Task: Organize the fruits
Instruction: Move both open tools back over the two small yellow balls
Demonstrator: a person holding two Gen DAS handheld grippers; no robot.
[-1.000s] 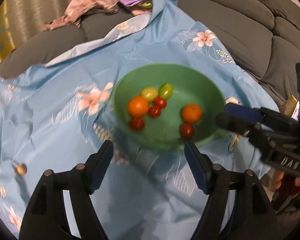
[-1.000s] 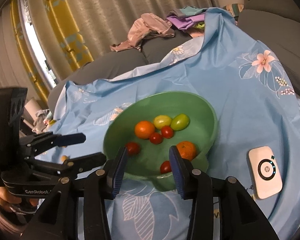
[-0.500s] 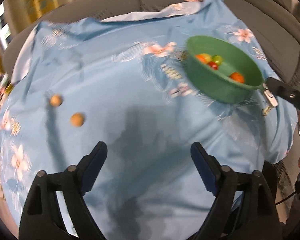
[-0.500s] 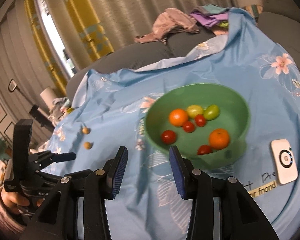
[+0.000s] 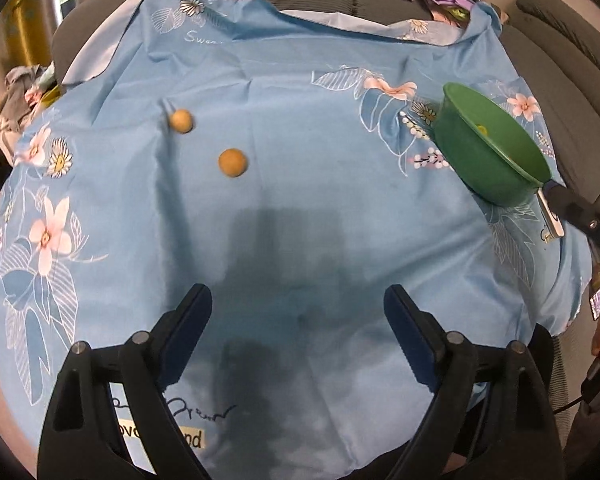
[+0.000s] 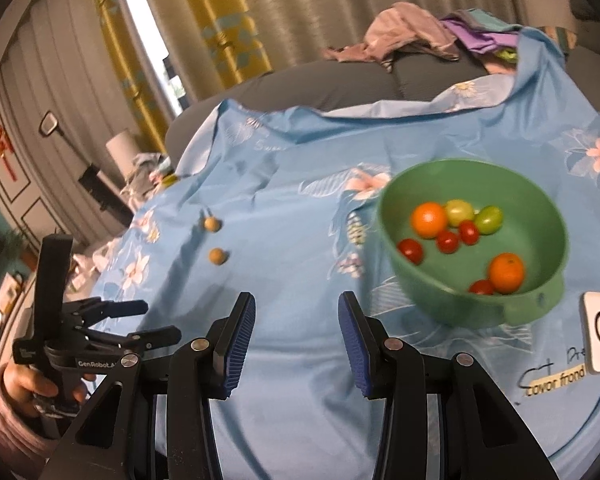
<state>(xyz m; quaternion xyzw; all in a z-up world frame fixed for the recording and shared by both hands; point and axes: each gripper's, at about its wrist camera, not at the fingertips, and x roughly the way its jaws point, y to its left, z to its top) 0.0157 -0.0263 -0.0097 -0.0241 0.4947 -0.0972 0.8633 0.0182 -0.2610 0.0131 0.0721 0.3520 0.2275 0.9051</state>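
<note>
Two small tan round fruits lie loose on the blue flowered cloth: the nearer one (image 5: pixel 232 162) (image 6: pixel 217 256) and the farther one (image 5: pixel 181 120) (image 6: pixel 211 223). A green bowl (image 5: pixel 485 168) (image 6: pixel 440 304) stands to the right and holds oranges (image 6: pixel 429 219), red tomatoes (image 6: pixel 448 240) and green-yellow ones (image 6: pixel 488 219). My left gripper (image 5: pixel 298 324) (image 6: pixel 140 322) hovers open and empty above the cloth, short of the tan fruits. My right gripper (image 6: pixel 296 328) stands partly open with nothing between its fingers, left of the bowl.
A white device (image 6: pixel 599 334) (image 5: pixel 551 220) lies on the cloth right of the bowl. Crumpled clothes (image 6: pixel 404 34) are piled on the grey sofa (image 5: pixel 572 64) behind. Curtains (image 6: pixel 204 32) hang at the back left. A hand (image 6: pixel 28 386) grips the left tool.
My left gripper swung left from over the bowl toward the two tan fruits, and its jaws widened. My right gripper also drifted left, so the bowl now sits to its right.
</note>
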